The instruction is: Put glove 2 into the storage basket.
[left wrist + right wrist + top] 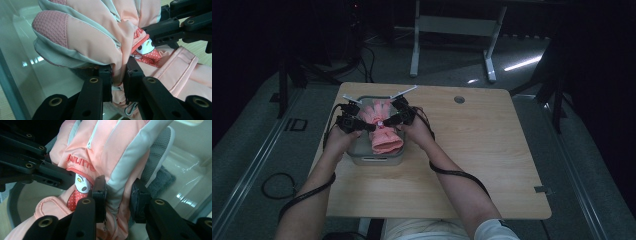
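A pink padded glove (384,137) with pale grey trim and a cartoon patch hangs over a grey bin (377,160) at the table's left middle. My left gripper (371,127) comes in from the left, the right gripper (383,122) from the right. In the left gripper view the left gripper (119,75) is shut on a fold of the glove (95,32) near its wrist. In the right gripper view the right gripper (118,195) pinches the grey side strip of the glove (110,147). The glove's cuff end droops toward the bin's front wall.
The bin's pale inner wall (15,62) lies close below the glove, with a dark grey mesh piece (163,177) behind it. Bare wooden table (482,145) stretches to the right, with a round cable hole (459,99). A desk frame (452,25) stands beyond.
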`<state>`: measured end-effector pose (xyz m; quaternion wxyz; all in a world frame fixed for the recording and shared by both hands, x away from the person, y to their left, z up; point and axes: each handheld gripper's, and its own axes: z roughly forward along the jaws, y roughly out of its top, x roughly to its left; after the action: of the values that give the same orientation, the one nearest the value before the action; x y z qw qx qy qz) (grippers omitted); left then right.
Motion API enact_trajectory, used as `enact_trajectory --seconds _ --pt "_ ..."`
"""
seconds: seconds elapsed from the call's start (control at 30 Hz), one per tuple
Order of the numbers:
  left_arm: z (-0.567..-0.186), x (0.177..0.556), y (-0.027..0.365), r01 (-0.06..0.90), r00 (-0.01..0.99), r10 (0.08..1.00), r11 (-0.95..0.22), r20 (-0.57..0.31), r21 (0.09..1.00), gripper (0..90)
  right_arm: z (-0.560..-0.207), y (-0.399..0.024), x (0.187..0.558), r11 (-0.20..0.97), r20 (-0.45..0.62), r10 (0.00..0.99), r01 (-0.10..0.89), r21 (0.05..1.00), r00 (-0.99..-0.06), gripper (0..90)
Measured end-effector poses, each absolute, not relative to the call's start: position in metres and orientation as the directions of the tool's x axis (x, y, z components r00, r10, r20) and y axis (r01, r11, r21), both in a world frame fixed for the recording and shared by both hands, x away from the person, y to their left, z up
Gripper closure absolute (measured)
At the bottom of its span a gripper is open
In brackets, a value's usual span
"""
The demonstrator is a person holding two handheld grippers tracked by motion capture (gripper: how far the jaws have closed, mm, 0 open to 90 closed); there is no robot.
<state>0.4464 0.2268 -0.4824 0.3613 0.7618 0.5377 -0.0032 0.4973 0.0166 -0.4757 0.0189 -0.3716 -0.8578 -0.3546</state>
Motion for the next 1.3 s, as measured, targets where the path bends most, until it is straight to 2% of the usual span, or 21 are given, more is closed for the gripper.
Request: enact_trajectory --seconds 0.23,0.37,0.43,0.57,0.63,0.67,0.8,0.97,1.13,1.3 --pt "-0.493 0.451 0.23 0.844 0.384 0.827 -0.136 -0.41 0.518 77.2 -0.484 0.019 0.504 0.493 0.291 0.629 0.659 0.568 -0.721 68.7" --pt "-0.494 0.452 0.231 0.85 0.36 0.842 -0.118 -0.402 0.513 72.9 -0.485 0.02 0.507 0.497 0.284 0.638 0.664 0.559 -0.716 66.9" --pt "-0.494 0.453 0.23 0.852 0.345 0.86 -0.118 -0.377 0.51 69.0 -0.486 0.022 0.512 0.502 0.281 0.645 0.672 0.545 -0.71 60.6" --pt "-0.492 0.452 0.228 0.844 0.342 0.876 -0.127 -0.34 0.521 64.2 -0.485 0.024 0.515 0.514 0.26 0.649 0.663 0.544 -0.715 58.3" --pt "-0.492 0.452 0.228 0.844 0.342 0.876 -0.127 -0.34 0.521 63.9 -0.486 0.025 0.515 0.518 0.255 0.647 0.659 0.545 -0.719 58.3" --pt "-0.491 0.451 0.224 0.838 0.353 0.888 -0.16 -0.293 0.522 63.8 -0.487 0.024 0.516 0.513 0.252 0.648 0.656 0.553 -0.719 54.4" --pt "-0.492 0.451 0.222 0.839 0.355 0.893 -0.173 -0.276 0.516 63.7 -0.489 0.023 0.518 0.502 0.259 0.651 0.66 0.558 -0.714 52.6" --pt "-0.492 0.45 0.213 0.828 0.379 0.907 -0.244 -0.184 0.504 63.9 -0.491 0.023 0.518 0.514 0.219 0.657 0.641 0.569 -0.721 49.4" --pt "-0.491 0.451 0.217 0.836 0.362 0.908 -0.217 -0.211 0.504 63.4 -0.491 0.021 0.518 0.492 0.251 0.657 0.657 0.571 -0.711 49.9" --pt "-0.483 0.45 0.228 0.824 0.345 0.899 -0.152 -0.269 0.546 58.1 -0.481 0.02 0.517 0.466 0.281 0.643 0.655 0.595 -0.713 49.4"
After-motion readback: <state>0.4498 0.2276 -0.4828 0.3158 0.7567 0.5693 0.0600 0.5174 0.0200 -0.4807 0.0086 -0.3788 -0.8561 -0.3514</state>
